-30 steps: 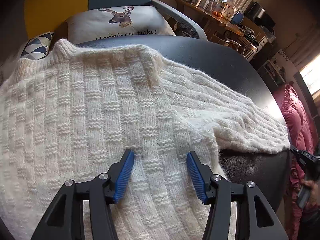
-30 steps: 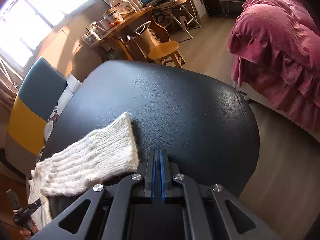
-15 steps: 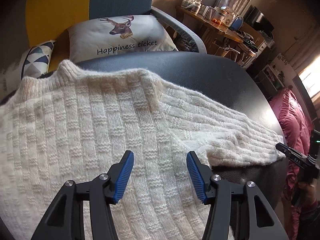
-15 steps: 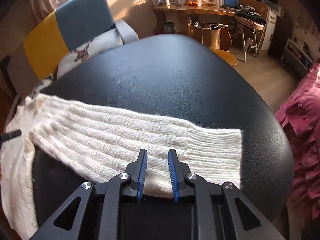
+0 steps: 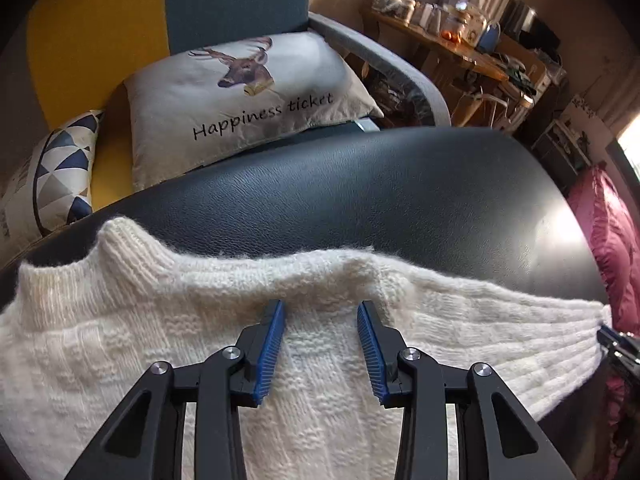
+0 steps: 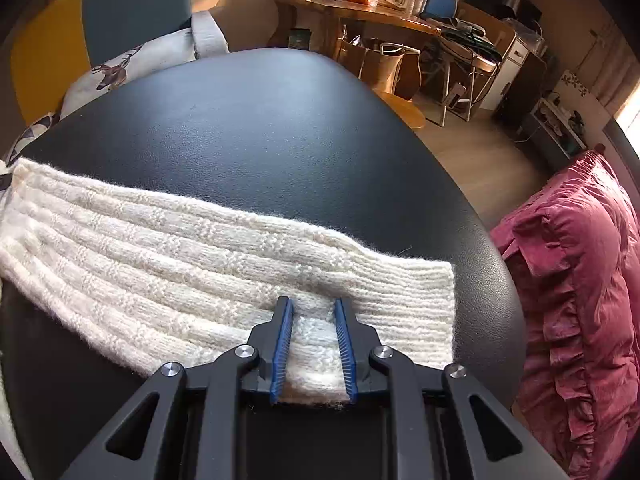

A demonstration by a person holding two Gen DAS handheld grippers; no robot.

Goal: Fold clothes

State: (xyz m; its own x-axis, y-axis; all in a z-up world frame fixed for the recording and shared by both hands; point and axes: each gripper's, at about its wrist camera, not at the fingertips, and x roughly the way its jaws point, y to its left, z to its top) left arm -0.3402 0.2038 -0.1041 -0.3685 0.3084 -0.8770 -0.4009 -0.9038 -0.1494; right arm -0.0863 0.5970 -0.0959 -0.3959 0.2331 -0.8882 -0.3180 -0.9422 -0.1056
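On the left, the left gripper (image 5: 320, 346) hovers low over the sweater (image 5: 168, 344), fingers wide apart with knit between them but nothing pinched, near the shoulder just right of the collar (image 5: 120, 240). The sweater lies spread on the near half of the black table (image 5: 360, 192), its body reaching the left and near edges. To the right, the sleeve (image 6: 208, 256) stretches flat toward the right edge, its cuff (image 6: 420, 300) close to it. The right gripper (image 6: 314, 344) straddles the sleeve's near edge by the cuff, fingers partly apart, not yet clamped. I judge the step to be taking hold of the sleeve to fold it. Next: close on the cuff, then carry it across the body, keeping the shoulder pinned.
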